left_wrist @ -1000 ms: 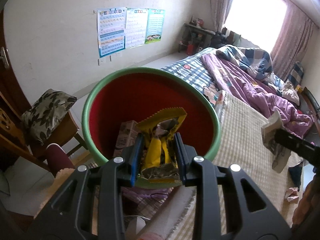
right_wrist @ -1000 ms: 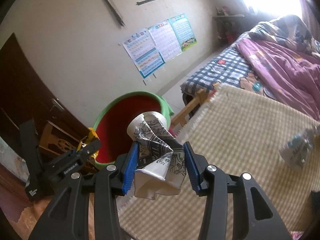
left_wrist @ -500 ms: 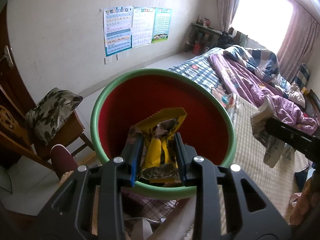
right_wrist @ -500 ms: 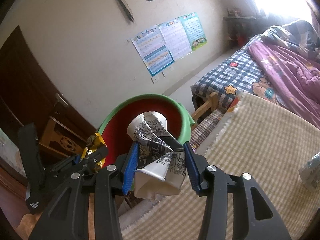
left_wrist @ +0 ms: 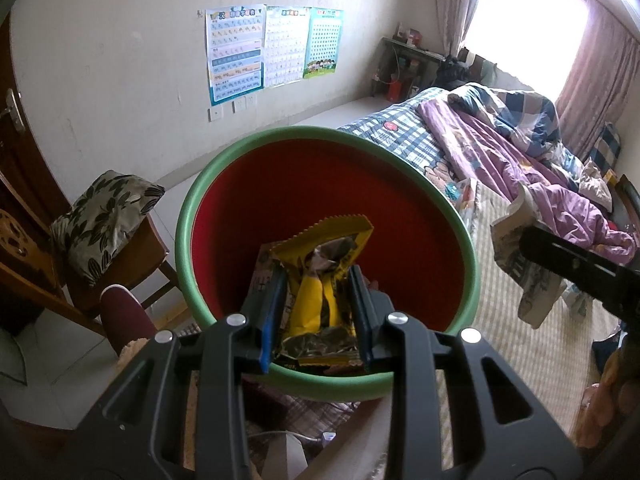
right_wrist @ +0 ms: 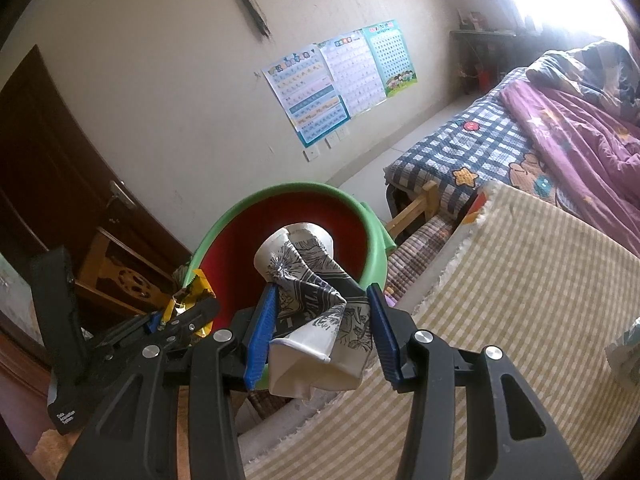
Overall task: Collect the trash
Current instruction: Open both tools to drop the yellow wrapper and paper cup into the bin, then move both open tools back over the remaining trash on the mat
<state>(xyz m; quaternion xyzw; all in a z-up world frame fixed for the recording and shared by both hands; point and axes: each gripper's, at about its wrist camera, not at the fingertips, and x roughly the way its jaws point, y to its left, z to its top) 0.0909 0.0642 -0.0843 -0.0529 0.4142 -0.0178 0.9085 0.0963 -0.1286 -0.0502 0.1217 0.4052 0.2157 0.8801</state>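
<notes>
My left gripper (left_wrist: 316, 312) is shut on a yellow snack wrapper (left_wrist: 320, 276) and holds it over the near rim of a round bin (left_wrist: 424, 184), green outside and red inside. A printed carton (left_wrist: 260, 276) lies inside the bin behind the wrapper. My right gripper (right_wrist: 322, 328) is shut on crushed white paper cups with black print (right_wrist: 312, 296), just right of the bin (right_wrist: 372, 232). The left gripper with the wrapper (right_wrist: 188, 300) shows at the bin's left edge in the right wrist view. The cups (left_wrist: 516, 252) show at right in the left wrist view.
A checked beige mat (right_wrist: 520, 300) covers the bed in front of me. A purple quilt (left_wrist: 500, 148) lies further back. A wooden chair with a leaf-print cushion (left_wrist: 104, 216) stands left of the bin. A dark door (right_wrist: 48, 168) is at left. Another piece of trash (right_wrist: 624, 344) lies on the mat.
Both grippers have moved closer to the bin. The wrapper now hangs over the bin's inside, and the cups have come up beside its right rim. Both grips are unchanged.
</notes>
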